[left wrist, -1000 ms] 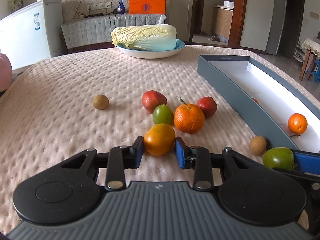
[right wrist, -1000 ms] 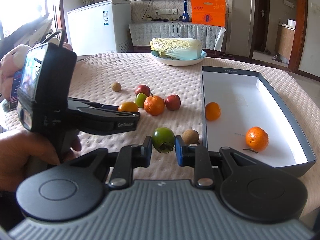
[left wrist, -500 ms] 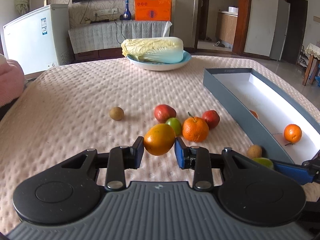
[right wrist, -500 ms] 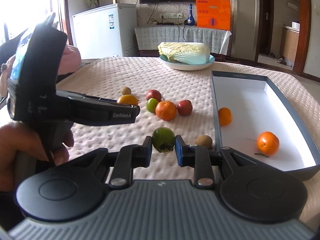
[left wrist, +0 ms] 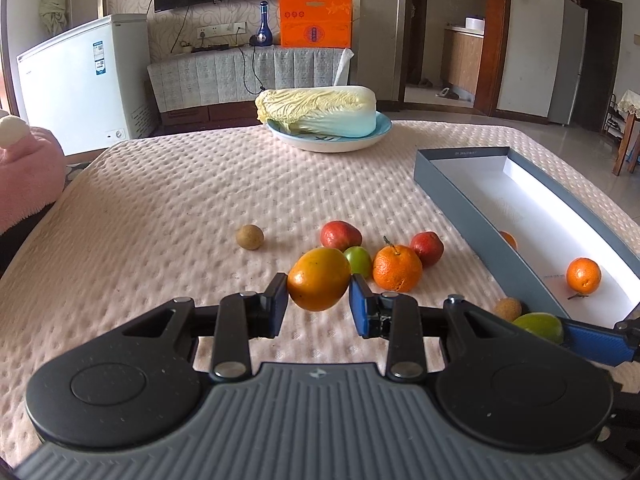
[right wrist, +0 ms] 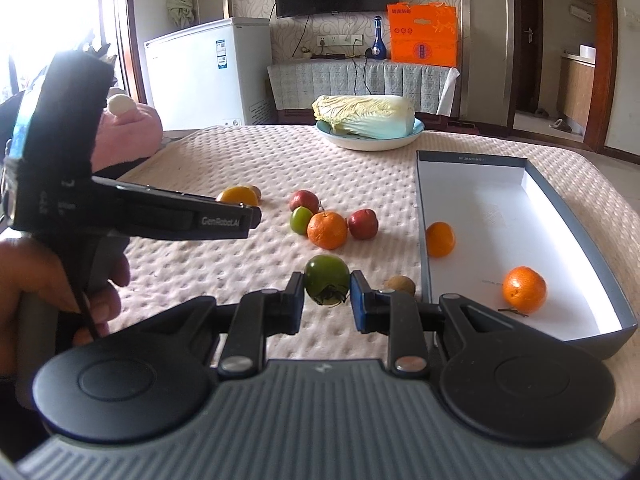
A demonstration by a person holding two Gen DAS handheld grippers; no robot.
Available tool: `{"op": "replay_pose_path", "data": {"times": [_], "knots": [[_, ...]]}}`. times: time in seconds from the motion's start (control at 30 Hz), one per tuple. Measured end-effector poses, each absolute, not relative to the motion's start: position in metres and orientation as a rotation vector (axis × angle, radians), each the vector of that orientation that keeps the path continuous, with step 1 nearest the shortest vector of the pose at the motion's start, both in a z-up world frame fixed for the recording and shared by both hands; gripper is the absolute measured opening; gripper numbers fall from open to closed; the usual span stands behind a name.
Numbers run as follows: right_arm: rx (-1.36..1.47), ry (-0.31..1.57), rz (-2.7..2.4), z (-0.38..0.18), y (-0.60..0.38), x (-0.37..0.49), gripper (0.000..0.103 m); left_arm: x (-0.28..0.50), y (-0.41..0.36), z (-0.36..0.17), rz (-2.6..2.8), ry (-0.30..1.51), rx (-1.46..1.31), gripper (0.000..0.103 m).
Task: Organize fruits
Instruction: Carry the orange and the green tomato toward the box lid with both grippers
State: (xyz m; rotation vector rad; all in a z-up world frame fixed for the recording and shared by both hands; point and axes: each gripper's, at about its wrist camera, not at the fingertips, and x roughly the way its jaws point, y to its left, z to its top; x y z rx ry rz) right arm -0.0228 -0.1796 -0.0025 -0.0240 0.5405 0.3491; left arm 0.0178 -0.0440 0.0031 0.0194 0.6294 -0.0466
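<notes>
My left gripper (left wrist: 318, 307) is shut on a yellow-orange fruit (left wrist: 319, 278) and holds it above the quilted table. My right gripper (right wrist: 326, 295) is shut on a dark green fruit (right wrist: 326, 279), also lifted, just left of the grey box (right wrist: 424, 264). The box holds two oranges (right wrist: 440, 239) (right wrist: 524, 286). On the table lie two red fruits (right wrist: 305, 200) (right wrist: 363, 223), a small green fruit (right wrist: 301, 219), an orange (right wrist: 327, 230) and two small brown fruits (left wrist: 249, 236) (right wrist: 400, 284). The left gripper shows in the right wrist view (right wrist: 240, 216).
A blue plate (left wrist: 332, 142) with a napa cabbage (left wrist: 318, 110) stands at the table's far side. A pink plush (left wrist: 24, 176) sits off the left edge. A white freezer (left wrist: 84, 100) and a cabinet stand behind the table.
Both grippers have risen from the table with their fruits. The left one lifted the yellow-orange fruit off the cloth and drew back from the fruit cluster.
</notes>
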Motion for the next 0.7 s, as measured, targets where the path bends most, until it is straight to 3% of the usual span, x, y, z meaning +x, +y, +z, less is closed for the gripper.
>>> {"op": "replay_pose_path", "data": {"times": [0.7], "knots": [[0.024, 0.507, 0.345, 0.009, -0.204, -0.027, 0.027, 0.018, -0.066, 0.004, -0.074, 0.63, 0.036, 0.038]]}}
